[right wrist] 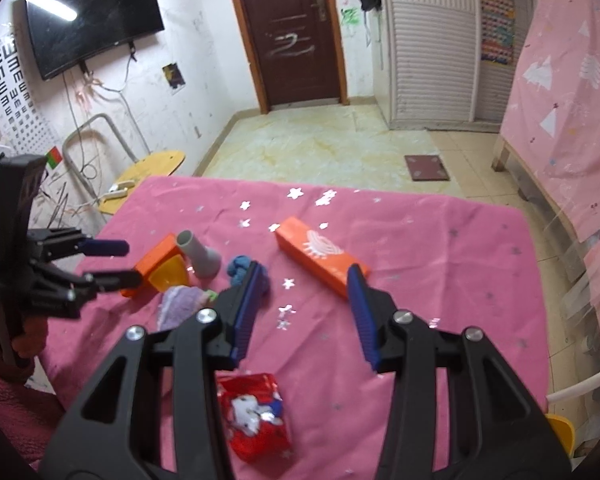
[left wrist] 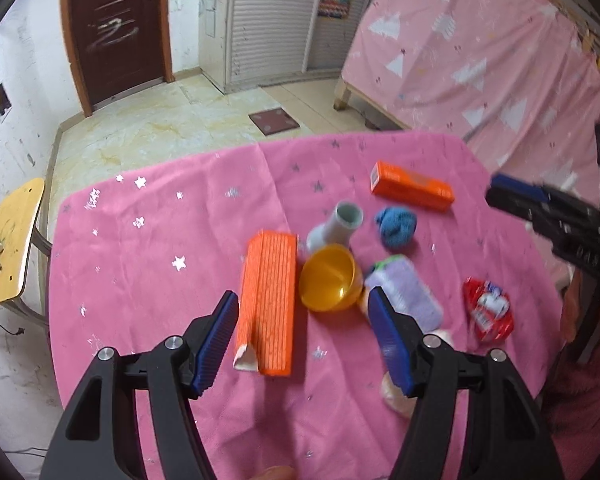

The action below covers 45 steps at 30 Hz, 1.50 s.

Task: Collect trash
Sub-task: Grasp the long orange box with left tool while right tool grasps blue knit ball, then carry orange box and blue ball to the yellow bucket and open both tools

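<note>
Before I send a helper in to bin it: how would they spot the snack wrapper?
Start at the pink star-print tablecloth. On its near edge, apart from the central clutter, lies the crinkled red foil snack packet, under the right claw. It alone is shiny red foil with a white cartoon figure.

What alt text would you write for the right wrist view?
An open right hand-held gripper hovers over a pink starred tablecloth, a red snack packet just below it. Beyond lie an orange box, a blue cloth ball and a grey tube; the left hand-held gripper enters at the left.
</note>
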### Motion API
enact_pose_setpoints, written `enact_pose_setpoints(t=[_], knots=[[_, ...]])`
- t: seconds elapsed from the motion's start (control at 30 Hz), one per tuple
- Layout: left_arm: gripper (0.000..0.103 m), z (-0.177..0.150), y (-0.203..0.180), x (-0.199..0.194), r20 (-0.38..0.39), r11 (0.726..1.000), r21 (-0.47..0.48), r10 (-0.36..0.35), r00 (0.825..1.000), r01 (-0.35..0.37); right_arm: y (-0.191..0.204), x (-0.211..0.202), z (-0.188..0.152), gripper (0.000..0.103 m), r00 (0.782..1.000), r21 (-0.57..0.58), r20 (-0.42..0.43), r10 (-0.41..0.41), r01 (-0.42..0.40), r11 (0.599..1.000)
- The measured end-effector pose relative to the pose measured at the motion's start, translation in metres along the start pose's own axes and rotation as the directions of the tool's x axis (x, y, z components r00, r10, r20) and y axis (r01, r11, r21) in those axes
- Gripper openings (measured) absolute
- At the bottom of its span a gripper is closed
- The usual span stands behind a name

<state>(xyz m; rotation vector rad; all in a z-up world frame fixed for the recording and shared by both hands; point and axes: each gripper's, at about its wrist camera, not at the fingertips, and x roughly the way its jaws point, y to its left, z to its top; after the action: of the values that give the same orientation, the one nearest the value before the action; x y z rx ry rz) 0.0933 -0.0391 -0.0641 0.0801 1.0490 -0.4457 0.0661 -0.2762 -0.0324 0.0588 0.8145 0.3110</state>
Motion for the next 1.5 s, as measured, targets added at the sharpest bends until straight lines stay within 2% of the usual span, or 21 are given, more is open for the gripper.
enact_pose_setpoints(t=[0.1, 0.17, 0.27, 0.33, 0.4, 0.6, 0.97, 1.03, 1.07, 1.1, 1.5], knots=[[0.058, -0.004, 0.004, 0.009, -0.023, 1.0, -0.006, -0.001, 1.0, 0.001, 0.007, 0.013, 0.001, 0.042, 0.999, -0.007, -0.027, 0.018, -0.018, 1.0], [0.053, -0.006, 0.005, 0.013, -0.031, 1.0, -0.005, -0.002, 1.0, 0.002, 0.015, 0.024, 0.0, 0.042, 0.998, -0.016, -0.053, 0.024, -0.025, 1.0], [0.041, -0.01, 0.004, 0.016, -0.036, 1.0, 0.019, 0.011, 0.999, -0.01, 0.028, 0.035, 0.0, 0.042, 0.996, -0.033, -0.081, 0.032, -0.034, 0.999], [0.028, -0.011, 0.001, 0.016, -0.027, 0.998, 0.042, 0.045, 0.999, -0.044, 0.033, 0.041, 0.0, 0.042, 0.995, -0.044, -0.095, 0.035, -0.04, 0.998], [0.022, -0.012, -0.001, 0.016, -0.02, 0.997, 0.049, 0.062, 0.998, -0.061, 0.038, 0.047, 0.002, 0.042, 0.994, -0.058, -0.107, 0.034, -0.04, 0.997], [0.019, -0.012, 0.002, 0.012, -0.01, 0.997, 0.03, 0.072, 0.997, -0.072, 0.052, 0.062, 0.004, 0.042, 0.99, -0.081, -0.13, 0.047, -0.058, 0.995], [0.019, -0.015, 0.006, -0.018, 0.042, 0.994, 0.01, 0.109, 0.993, -0.11, 0.061, 0.086, 0.005, 0.042, 0.985, -0.122, -0.17, 0.01, -0.031, 0.992], [0.019, -0.014, 0.005, -0.024, 0.056, 0.993, 0.007, 0.115, 0.992, -0.116, 0.063, 0.086, 0.003, 0.041, 0.986, -0.146, -0.165, -0.014, -0.011, 0.989], [0.019, -0.014, 0.005, -0.027, 0.063, 0.993, 0.005, 0.117, 0.991, -0.117, 0.065, 0.086, 0.002, 0.038, 0.987, -0.156, -0.157, -0.023, -0.001, 0.988], [0.019, -0.013, 0.005, -0.03, 0.071, 0.993, 0.005, 0.12, 0.99, -0.121, 0.066, 0.085, 0.001, 0.03, 0.989, -0.163, -0.147, -0.033, 0.008, 0.987], [0.019, -0.005, -0.015, -0.054, 0.138, 0.989, 0.007, 0.144, 0.98, -0.146, 0.062, 0.053, -0.002, 0.03, 0.998, -0.154, -0.059, -0.039, 0.029, 0.988]])
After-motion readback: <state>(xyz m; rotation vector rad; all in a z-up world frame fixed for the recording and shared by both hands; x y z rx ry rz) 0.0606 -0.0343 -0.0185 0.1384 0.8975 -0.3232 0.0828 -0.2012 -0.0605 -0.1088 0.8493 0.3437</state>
